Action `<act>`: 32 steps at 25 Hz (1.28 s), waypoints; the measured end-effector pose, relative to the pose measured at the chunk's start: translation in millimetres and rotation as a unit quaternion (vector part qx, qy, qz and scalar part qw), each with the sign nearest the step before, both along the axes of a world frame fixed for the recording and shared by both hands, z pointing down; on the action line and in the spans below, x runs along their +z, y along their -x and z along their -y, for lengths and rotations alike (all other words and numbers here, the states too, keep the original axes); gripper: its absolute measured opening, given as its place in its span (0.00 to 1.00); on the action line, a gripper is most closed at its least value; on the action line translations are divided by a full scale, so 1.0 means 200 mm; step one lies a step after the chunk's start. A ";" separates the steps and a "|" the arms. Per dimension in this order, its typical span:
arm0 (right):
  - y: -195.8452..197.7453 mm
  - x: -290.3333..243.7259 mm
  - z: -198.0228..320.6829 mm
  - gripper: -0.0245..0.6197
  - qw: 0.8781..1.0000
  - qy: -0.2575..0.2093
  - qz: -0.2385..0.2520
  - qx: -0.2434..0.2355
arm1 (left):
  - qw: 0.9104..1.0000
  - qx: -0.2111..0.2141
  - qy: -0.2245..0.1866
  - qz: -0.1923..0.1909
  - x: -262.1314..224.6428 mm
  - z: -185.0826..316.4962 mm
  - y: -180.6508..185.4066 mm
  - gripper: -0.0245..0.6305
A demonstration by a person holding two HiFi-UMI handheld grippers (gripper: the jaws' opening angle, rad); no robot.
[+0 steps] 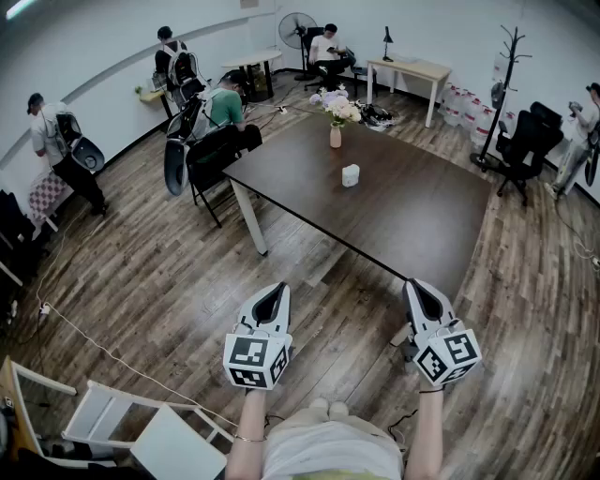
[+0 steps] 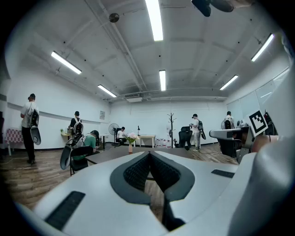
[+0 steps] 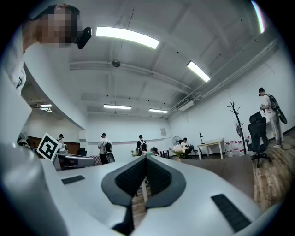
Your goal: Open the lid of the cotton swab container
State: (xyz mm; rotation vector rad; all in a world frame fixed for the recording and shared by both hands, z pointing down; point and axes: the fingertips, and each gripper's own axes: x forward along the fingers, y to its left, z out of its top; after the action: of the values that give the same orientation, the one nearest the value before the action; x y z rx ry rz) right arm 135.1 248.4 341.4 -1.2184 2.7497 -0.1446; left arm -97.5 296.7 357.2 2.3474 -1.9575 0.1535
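Note:
A small white cotton swab container (image 1: 351, 175) stands near the middle of the dark brown table (image 1: 422, 225), in front of a vase of flowers (image 1: 336, 114). Both grippers hang well short of the table's near edge, far from the container. My left gripper (image 1: 274, 292) is shut with nothing in it, and its jaws meet at the tip in the left gripper view (image 2: 149, 154). My right gripper (image 1: 415, 288) is also shut and empty, seen closed in the right gripper view (image 3: 145, 157). The container does not show in either gripper view.
Black chairs (image 1: 211, 155) stand at the table's left end, where a person in green (image 1: 225, 105) sits. A white folding chair (image 1: 141, 427) lies at the lower left. Other people, a fan (image 1: 297, 28), a coat rack (image 1: 506, 56) and a light desk (image 1: 410, 70) line the walls.

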 end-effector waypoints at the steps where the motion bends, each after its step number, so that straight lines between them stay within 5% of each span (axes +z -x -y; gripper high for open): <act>1: 0.00 0.00 0.00 0.07 1.000 0.000 -0.001 0.001 | 1.000 0.001 0.000 -0.001 0.01 0.00 0.00 0.07; 32: 0.01 0.14 0.31 0.07 1.000 0.024 0.017 -0.003 | 1.000 -0.010 0.019 0.000 0.11 0.24 -0.07 0.07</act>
State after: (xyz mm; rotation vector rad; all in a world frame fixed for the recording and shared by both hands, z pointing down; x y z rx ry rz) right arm 133.8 186.9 370.3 -1.2071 2.7371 -0.2294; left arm -84.4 247.8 379.1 2.3024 -1.9605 0.1889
